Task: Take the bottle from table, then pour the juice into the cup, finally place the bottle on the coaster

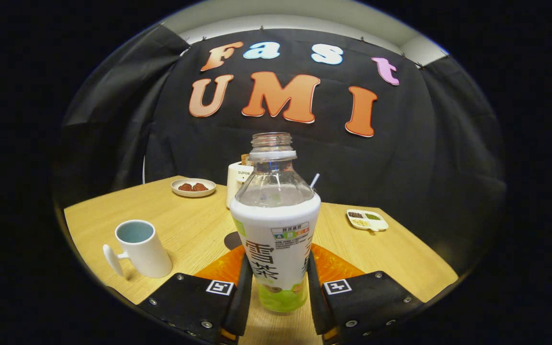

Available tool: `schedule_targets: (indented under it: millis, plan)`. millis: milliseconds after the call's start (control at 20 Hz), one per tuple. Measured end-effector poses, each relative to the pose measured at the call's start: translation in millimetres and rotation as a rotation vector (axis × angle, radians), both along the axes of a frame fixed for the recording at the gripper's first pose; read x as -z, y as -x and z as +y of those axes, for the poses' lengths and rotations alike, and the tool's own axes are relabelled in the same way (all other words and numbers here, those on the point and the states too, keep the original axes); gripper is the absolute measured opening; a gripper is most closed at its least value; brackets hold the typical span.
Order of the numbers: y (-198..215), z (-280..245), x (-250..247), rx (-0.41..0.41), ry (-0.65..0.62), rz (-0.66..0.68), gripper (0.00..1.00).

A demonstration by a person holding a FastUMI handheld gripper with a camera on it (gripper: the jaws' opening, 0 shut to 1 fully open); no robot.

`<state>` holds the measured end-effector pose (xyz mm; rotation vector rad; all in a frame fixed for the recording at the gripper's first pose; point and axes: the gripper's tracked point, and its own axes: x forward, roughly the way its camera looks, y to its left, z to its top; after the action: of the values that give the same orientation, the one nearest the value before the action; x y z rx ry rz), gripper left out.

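1. Nearest thing is the gripper (pixel 276 292), two black fingers (pixel 242 292) with square marker tags on the blocks behind them. They sit tight against either side of the tea bottle (pixel 276 239), down at the lower label, so I'd call that clamped on it. The bottle is upright between the fingers, cap off, neck open. I can't tell for sure if its base is resting on the wooden table (pixel 391 249) or just off it.

2. The white mug (pixel 139 249) is to the left, fairly near, handle pointing toward the near-left, apart from the bottle.

3. A dark round patch (pixel 233 240) peeks out just left of the bottle, mostly hidden behind it. Probably the coaster, not certain.

4. What could go wrong, my guess: the grip is low and the bottle is tall, so tipping it toward the mug could let it swivel or slip in the fingers. With no cap, a fast swing slops liquid onto the table. A thin plastic wall may also squash if squeezed harder.

5. Far side: a white appliance-looking thing (pixel 237 179) right behind the bottle, a small dish of reddish bits (pixel 193 187) far left, and a divided dish (pixel 367 219) on the right.

6. Writing: the bottle has big dark Chinese characters plus a small A/B grading strip, fine print unreadable. The white thing behind shows "SUPOR".
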<state>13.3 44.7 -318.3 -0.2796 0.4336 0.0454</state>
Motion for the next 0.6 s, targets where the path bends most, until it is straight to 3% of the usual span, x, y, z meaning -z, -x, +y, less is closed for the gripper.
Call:
schedule_targets:
  millis: [600]
  plan:
    - [-10,32,-9,-0.179,0.562,-0.090,0.53]
